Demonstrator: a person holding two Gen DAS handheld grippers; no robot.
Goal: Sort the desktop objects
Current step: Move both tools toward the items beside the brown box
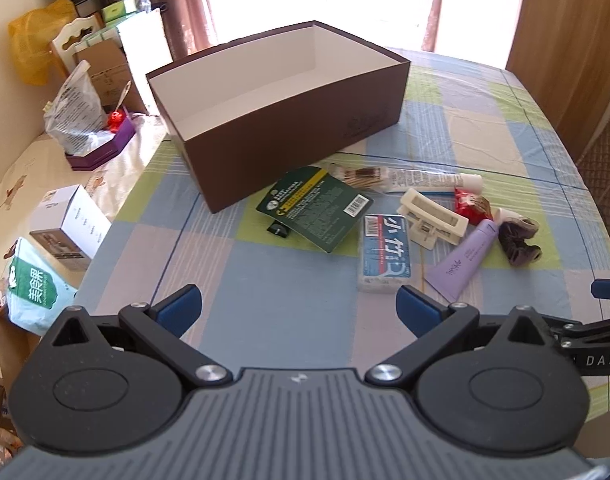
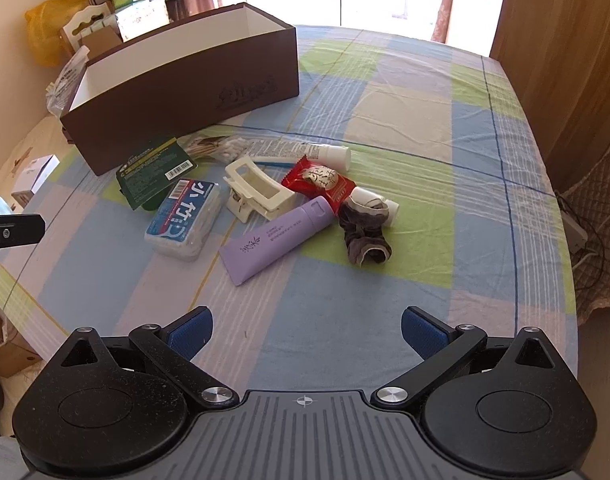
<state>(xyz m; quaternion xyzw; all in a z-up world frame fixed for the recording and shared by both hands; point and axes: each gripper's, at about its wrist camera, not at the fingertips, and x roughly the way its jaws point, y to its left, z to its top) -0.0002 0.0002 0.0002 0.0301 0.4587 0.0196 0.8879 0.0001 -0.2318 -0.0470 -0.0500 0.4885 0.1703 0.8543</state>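
Both grippers hung low over the checked tablecloth, the left gripper and the right gripper each spread wide with nothing between the blue pads. Just beyond lay the clutter — a lilac tube, a blue floss box, a cream hair clip and a dark sock, close together. Behind them sat a red sachet, a green card, cotton swabs and a white tube. Farthest stood the brown box — open-topped, its white inside bare where visible.
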